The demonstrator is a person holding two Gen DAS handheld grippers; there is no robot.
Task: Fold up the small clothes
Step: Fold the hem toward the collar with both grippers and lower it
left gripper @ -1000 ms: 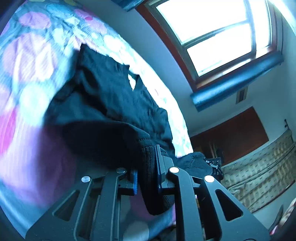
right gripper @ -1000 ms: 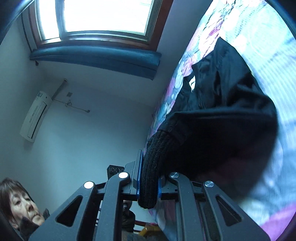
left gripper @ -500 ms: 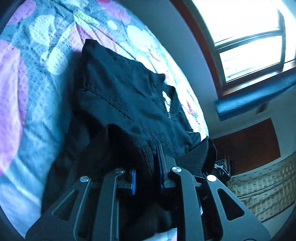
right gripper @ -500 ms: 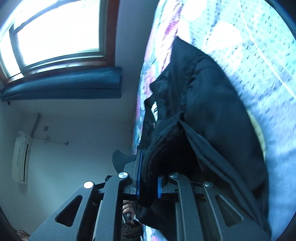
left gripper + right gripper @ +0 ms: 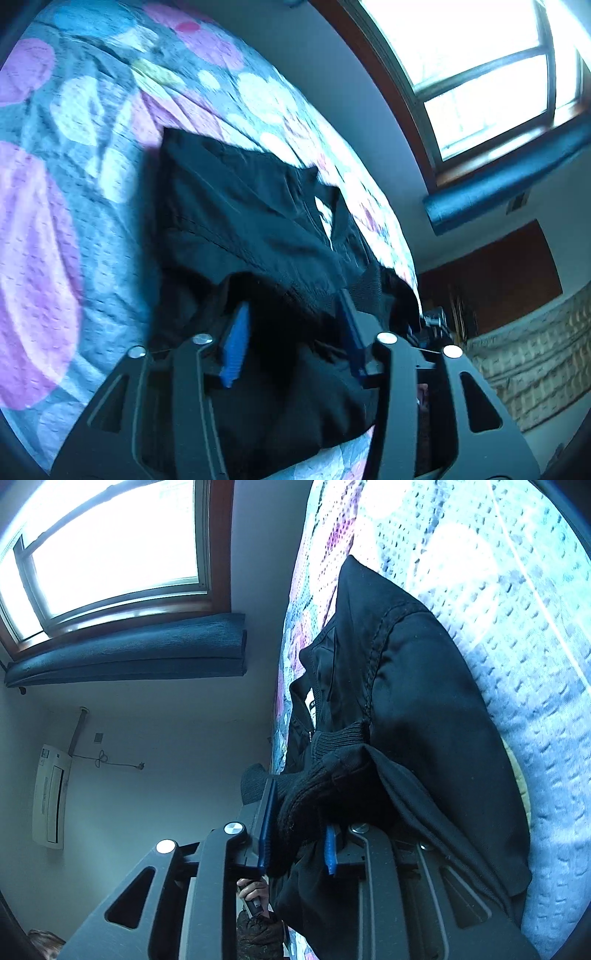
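Jaws of both grippers, left and right, are opening around the jacket's ribbed cuffs.

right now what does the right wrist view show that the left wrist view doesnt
Only the right wrist view shows a wall air conditioner, a hand gripping a handle low in the frame, and the right claw, jaws opening, with the jacket's ribbed cuff between them.

Only the left wrist view shows a dark wooden door, a patterned cover at right, and the left claw, jaws opening over dark fabric.

Both show the black jacket on the flowered bedspread, the window and the blue roll under it.
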